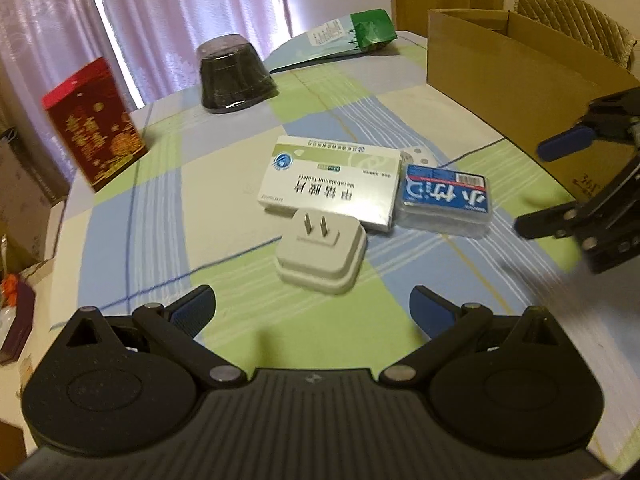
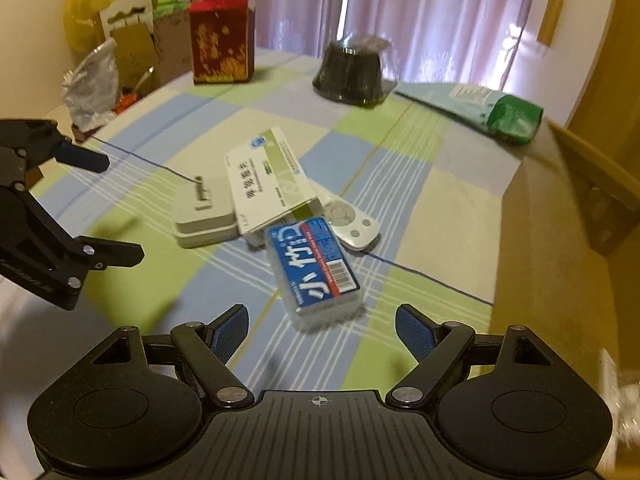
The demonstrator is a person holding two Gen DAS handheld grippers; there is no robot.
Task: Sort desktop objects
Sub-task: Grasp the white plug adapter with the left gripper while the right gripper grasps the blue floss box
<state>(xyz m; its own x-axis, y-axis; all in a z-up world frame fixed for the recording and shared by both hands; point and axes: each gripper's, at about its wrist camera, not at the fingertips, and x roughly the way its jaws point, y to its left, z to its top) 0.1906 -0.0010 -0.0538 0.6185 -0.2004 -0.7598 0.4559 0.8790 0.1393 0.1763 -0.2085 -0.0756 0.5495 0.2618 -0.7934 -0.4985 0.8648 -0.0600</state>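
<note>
Hovering above the checked table (image 1: 152,168), the left gripper (image 1: 312,312) has its fingers spread wide and empty, pointing at a white plug adapter (image 1: 322,256) lying prongs-up. Touching the adapter's far edge is a white medicine box (image 1: 332,180), with a blue-labelled clear case (image 1: 444,204) just beside it and a white remote (image 2: 352,220) partly under the box. The right gripper (image 2: 322,328) is likewise spread apart, holding nothing, near the case. A cardboard box (image 1: 504,76) stands at the table's right.
</note>
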